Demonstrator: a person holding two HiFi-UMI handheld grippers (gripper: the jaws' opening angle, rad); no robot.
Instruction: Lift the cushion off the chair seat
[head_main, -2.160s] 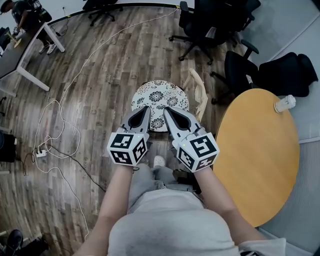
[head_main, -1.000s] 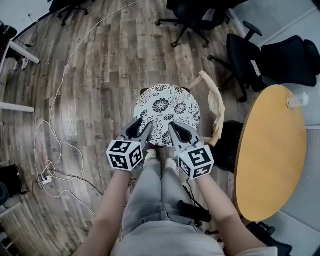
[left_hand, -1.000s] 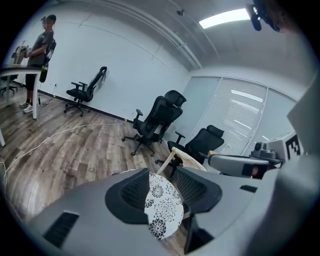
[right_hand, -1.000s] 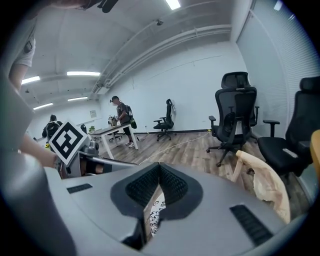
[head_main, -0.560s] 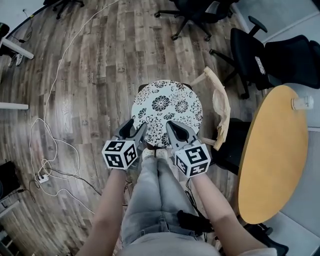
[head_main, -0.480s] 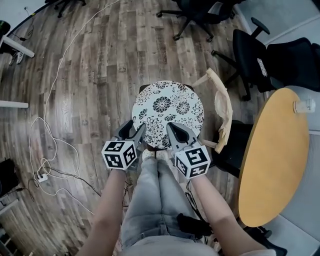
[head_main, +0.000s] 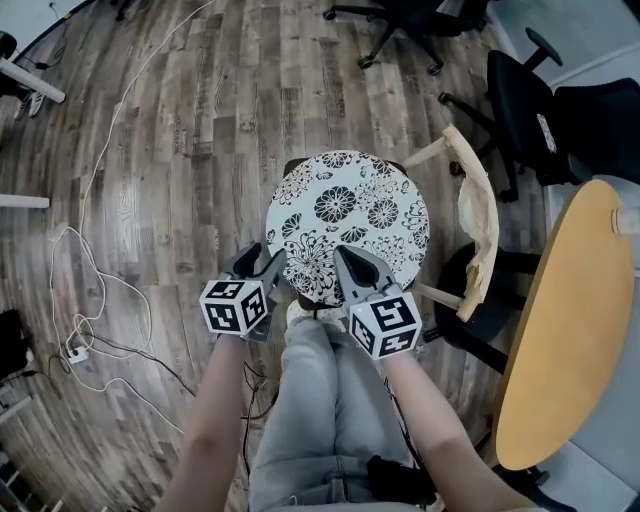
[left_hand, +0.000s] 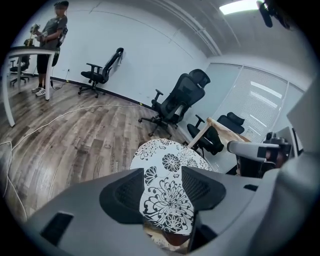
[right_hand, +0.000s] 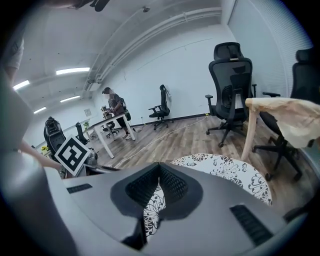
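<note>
A round white cushion (head_main: 348, 218) with black flower print lies on a chair seat; the chair's pale wooden backrest (head_main: 478, 212) stands at its right. My left gripper (head_main: 260, 263) hovers at the cushion's near left edge, its jaws wide open and empty. In the left gripper view the cushion (left_hand: 169, 161) shows between the open left gripper (left_hand: 162, 181) pads, apart from them. My right gripper (head_main: 346, 258) is over the near edge, jaws shut. In the right gripper view the right gripper (right_hand: 159, 167) tips meet with nothing between; the cushion (right_hand: 222, 167) lies beyond.
A yellow round table (head_main: 568, 345) stands at the right, beside black office chairs (head_main: 545, 105). White cables (head_main: 90, 290) trail over the wood floor at the left. The person's legs (head_main: 320, 400) are below the grippers. Another person (left_hand: 50, 35) stands at a far desk.
Both grippers have sunk toward the cushion's near edge. The left jaws have spread wider. The cushion now looks larger in the head view.
</note>
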